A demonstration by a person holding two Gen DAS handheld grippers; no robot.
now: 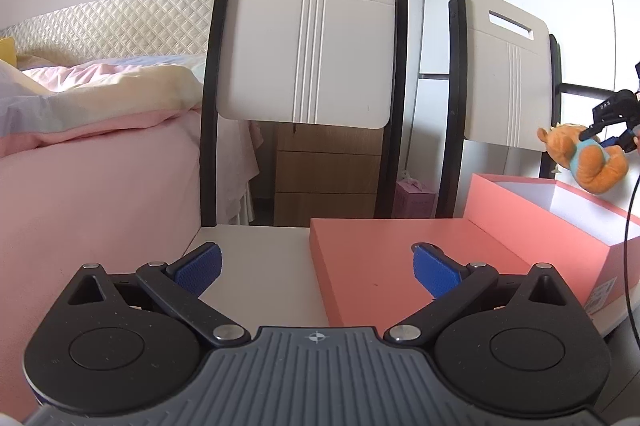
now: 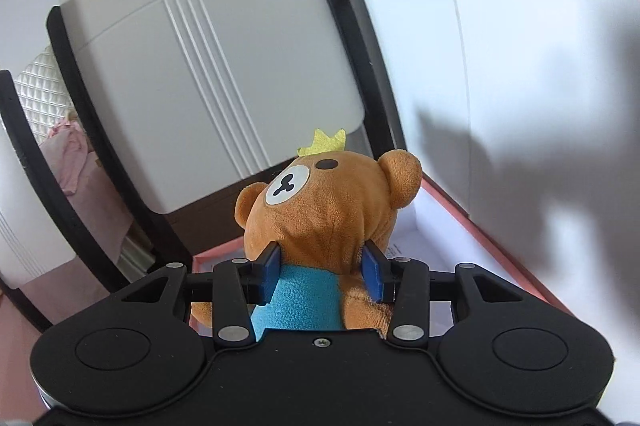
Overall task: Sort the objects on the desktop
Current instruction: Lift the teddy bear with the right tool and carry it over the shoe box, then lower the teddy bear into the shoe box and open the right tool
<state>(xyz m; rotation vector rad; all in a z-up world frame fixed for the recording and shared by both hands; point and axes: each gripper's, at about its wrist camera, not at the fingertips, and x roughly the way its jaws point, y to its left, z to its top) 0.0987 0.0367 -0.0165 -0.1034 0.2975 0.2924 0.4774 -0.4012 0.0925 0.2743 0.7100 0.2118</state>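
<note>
My right gripper point(image 2: 322, 266) is shut on a brown plush bear point(image 2: 324, 210) with a blue shirt and a yellow crown, gripped at the neck and held in the air over the open pink box point(image 2: 460, 238). In the left wrist view the bear point(image 1: 588, 158) hangs from the right gripper point(image 1: 608, 134) above the pink box point(image 1: 560, 222) at the far right. My left gripper point(image 1: 316, 270) is open and empty, above the table point(image 1: 260, 258) and the pink box lid point(image 1: 384, 266).
Two white chairs with black frames point(image 1: 308, 54) point(image 1: 508, 74) stand behind the table. A bed with pink bedding point(image 1: 92, 146) is at the left. A wooden drawer unit point(image 1: 324, 178) shows behind the chair. A black cable point(image 1: 628, 246) hangs at the right.
</note>
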